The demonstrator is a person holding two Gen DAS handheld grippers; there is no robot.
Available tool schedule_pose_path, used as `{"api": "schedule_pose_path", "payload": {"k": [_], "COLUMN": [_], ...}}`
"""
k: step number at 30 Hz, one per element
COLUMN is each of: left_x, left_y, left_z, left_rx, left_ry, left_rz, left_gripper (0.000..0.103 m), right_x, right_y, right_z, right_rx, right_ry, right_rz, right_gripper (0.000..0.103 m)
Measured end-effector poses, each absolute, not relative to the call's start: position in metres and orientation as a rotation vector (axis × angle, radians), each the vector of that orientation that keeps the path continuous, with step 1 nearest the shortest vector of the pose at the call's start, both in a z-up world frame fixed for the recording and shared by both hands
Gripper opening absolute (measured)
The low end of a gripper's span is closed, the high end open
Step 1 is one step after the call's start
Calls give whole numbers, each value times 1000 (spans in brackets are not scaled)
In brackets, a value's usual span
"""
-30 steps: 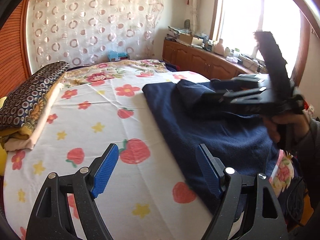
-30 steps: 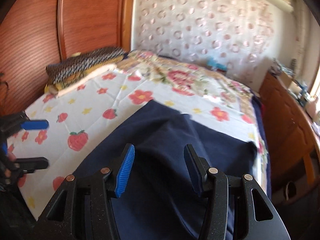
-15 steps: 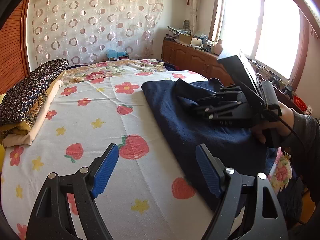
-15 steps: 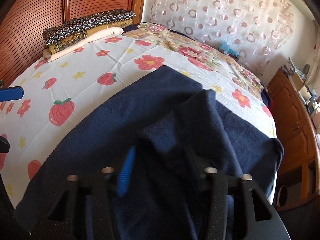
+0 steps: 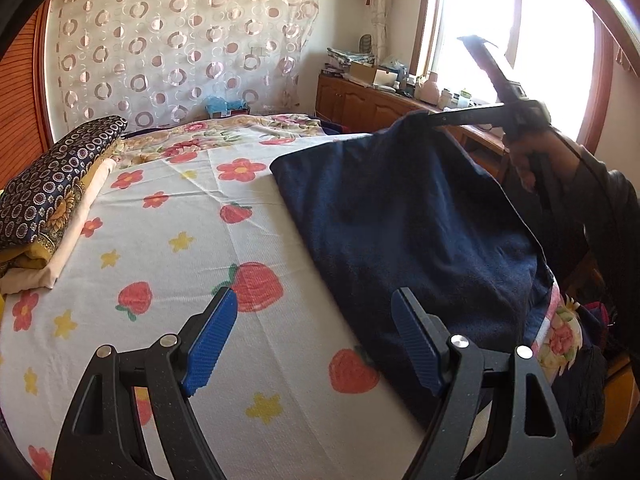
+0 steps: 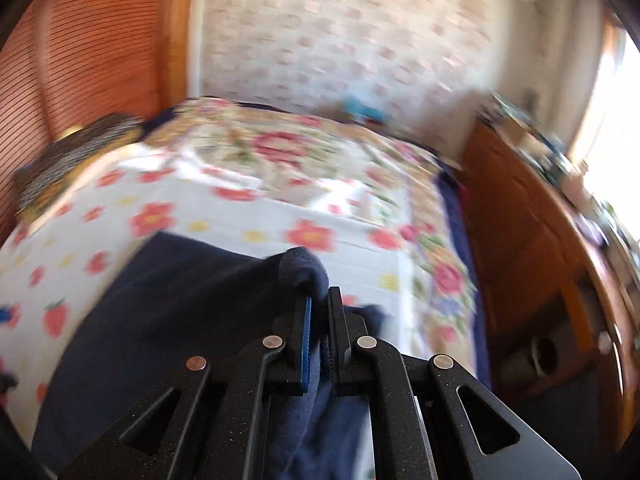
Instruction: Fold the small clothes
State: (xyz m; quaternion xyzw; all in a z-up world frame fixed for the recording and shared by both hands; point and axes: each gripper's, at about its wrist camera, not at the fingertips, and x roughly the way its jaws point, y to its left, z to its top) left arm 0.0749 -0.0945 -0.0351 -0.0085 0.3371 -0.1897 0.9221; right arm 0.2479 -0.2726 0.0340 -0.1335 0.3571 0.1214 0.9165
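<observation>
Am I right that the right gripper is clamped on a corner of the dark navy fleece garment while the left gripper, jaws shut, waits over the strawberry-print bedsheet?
Not quite. The left gripper has its jaws wide open with nothing between them, as the left wrist view shows. The rest holds: the right gripper is clamped on a corner of the dark navy fleece garment, and the left one waits over the strawberry-print bedsheet.

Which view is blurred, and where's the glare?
Right wrist view: motion blur smears the bed sheet and curtain; the right gripper, shut on the navy cloth, stays sharp. Left wrist view: crisp throughout, but the window is blown out white, backlighting the hand; fisheye bending in both.
</observation>
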Motion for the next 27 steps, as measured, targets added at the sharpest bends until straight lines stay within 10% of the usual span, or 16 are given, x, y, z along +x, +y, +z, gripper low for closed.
{"api": "schedule_pose_path", "payload": {"k": [19, 27], "left_x": [77, 74], "left_y": [-107, -112], "left_z": [-42, -45], "left_rx": [8, 21], "left_ry": [712, 721], "left_rz": [-410, -426], "left_gripper": [80, 80], "right_x": [265, 274], "right_y": [-306, -319], "right_z": [7, 11], "right_rx": [-173, -149], "right_ry": [801, 785], "right_rz": [252, 296], "right_gripper": [40, 7]}}
